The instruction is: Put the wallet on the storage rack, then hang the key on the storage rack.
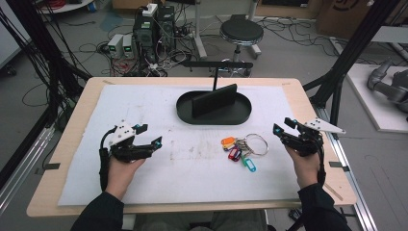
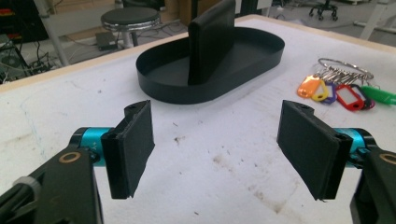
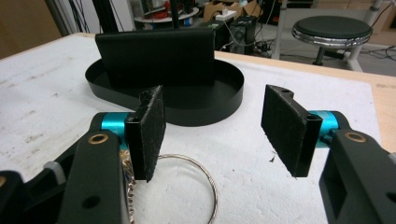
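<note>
White tabletop (image 1: pixel 144 192) before me: both tongs (image 1: pixel 146 136) (image 1: pixel 284 126) gape empty; next, my right closes on the key bunch (image 1: pixel 243 147).

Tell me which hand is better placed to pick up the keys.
The right. Its gripper is open beside the keys, whose ring lies just under its fingers. The left gripper, open too, is farther off.

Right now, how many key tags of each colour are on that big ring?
Orange key tag: 1
Yellow key tag: 1
Purple key tag: 1
Red key tag: 1
Green key tag: 1
Total: 5 tags that I can make out
</note>
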`<state>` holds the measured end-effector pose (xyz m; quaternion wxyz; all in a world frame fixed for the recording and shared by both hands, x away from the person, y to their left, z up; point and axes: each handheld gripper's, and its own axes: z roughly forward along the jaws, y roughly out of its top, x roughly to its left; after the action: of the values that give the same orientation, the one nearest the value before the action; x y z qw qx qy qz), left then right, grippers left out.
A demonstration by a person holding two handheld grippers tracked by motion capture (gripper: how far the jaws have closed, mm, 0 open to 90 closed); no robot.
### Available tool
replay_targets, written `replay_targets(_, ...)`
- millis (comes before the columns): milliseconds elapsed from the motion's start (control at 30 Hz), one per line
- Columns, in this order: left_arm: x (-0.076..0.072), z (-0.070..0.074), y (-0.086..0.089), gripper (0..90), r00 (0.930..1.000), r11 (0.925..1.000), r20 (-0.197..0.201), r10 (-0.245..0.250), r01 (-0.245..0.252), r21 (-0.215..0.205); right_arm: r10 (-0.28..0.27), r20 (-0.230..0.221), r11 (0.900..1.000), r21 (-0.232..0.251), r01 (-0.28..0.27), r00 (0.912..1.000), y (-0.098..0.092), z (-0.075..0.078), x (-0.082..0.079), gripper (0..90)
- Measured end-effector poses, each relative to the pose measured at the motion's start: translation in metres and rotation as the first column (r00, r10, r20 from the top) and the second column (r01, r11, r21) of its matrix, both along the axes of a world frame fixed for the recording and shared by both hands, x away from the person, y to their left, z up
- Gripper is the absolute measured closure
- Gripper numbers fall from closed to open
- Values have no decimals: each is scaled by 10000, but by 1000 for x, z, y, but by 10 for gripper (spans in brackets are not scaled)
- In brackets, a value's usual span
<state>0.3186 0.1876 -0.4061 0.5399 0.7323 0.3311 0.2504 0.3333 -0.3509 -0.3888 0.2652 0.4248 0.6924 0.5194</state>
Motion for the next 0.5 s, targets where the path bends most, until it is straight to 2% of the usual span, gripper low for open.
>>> replay_targets(300,5,-6,3,267,10000,9998,55,-82,82,157,21,91,10000,-25,-21,10000,-5,2,-10,406)
replay_targets(500,9,-9,9,267,9999,9998,14,128,-128,165,-11,17,10000,-84,11,10000,-9,-3,-15,408)
